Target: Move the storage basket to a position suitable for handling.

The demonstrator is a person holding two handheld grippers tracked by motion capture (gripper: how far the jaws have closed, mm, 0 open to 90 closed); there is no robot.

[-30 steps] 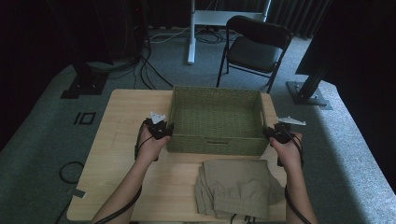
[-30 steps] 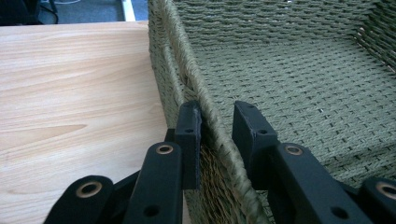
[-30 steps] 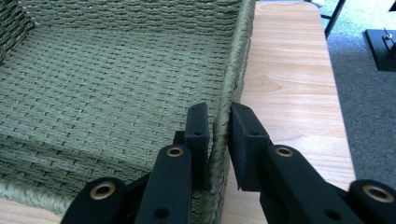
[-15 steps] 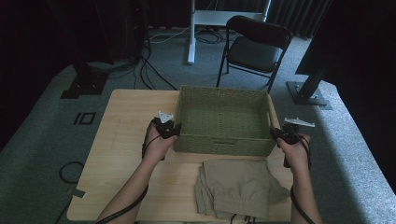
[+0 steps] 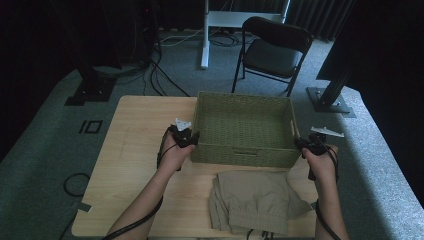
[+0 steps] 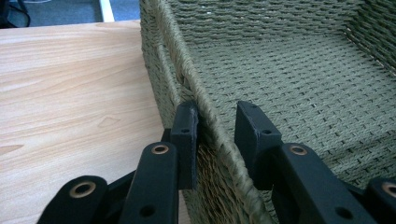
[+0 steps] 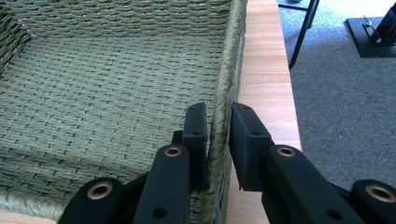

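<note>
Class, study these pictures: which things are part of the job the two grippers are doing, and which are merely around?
In the job: woven basket; left gripper and right gripper, each astride a side wall; folded khaki garment, probably.

Just around: folding chair; floor cables; stand bases.

high view: dim, soft, dark surroundings past the table (image 5: 135, 150).
gripper views: brighter, even light; basket (image 6: 280, 70) weave sharp, near jaws slightly blurred.
</note>
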